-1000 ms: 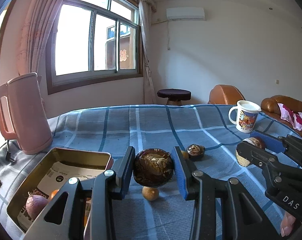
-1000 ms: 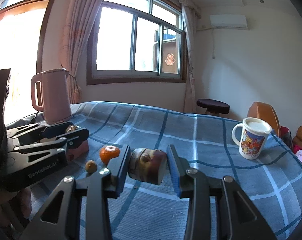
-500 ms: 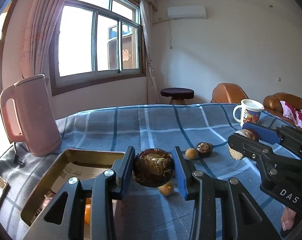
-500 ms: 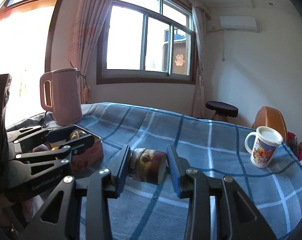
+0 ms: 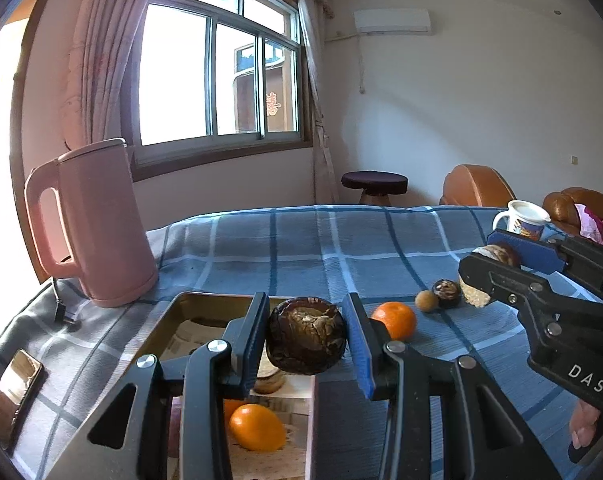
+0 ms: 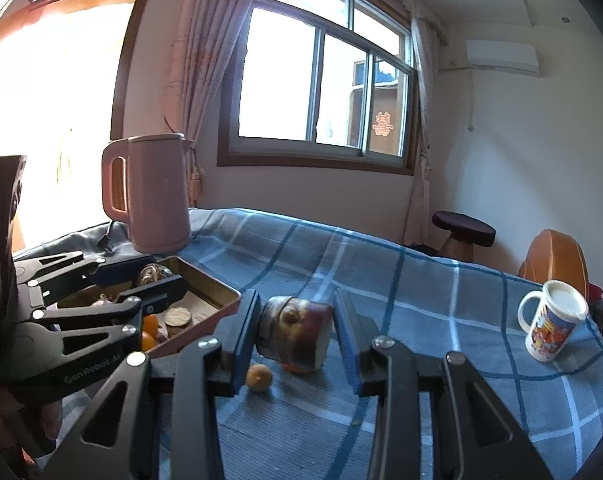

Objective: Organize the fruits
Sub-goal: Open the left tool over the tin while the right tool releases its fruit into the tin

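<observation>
"DAS" is read in white on the right tongs in the left wrist view, and "GenRobot.AI" on the left tongs in the right wrist view. A cartoon print is carried on the white mug at the far right of the counter; its wording cannot be read.

A dark, wrinkled round fruit is clamped in the left tongs above the gold tin, where an orange and a flat round piece are held on printed paper. A cut brown fruit is clamped in the right tongs above the checked cloth.

Only in the left wrist view are a phone at the near left and a small dark fruit seen. A pink kettle is stood beyond the tin.
</observation>
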The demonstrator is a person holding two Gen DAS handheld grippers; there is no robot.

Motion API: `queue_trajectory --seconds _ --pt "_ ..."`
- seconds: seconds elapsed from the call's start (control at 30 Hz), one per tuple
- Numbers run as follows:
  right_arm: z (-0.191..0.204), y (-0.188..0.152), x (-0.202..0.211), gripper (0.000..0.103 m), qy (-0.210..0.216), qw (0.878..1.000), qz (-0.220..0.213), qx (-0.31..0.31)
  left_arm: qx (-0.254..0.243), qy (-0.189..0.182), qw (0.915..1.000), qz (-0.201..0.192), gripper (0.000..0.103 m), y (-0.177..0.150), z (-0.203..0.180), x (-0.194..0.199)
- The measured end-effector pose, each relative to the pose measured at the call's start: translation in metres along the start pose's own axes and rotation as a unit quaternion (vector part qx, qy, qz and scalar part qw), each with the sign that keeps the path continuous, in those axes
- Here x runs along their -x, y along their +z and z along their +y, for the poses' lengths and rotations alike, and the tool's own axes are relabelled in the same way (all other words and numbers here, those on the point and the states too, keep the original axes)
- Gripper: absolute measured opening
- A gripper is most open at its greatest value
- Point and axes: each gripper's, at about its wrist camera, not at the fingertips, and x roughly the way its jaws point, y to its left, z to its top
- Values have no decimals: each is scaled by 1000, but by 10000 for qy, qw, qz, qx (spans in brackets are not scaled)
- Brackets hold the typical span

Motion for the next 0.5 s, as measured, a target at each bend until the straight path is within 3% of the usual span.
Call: queue_trajectory --seconds 0.5 --pt "37 14 -20 40 294 9993 42 241 130 265 9995 52 40 -1 37 3"
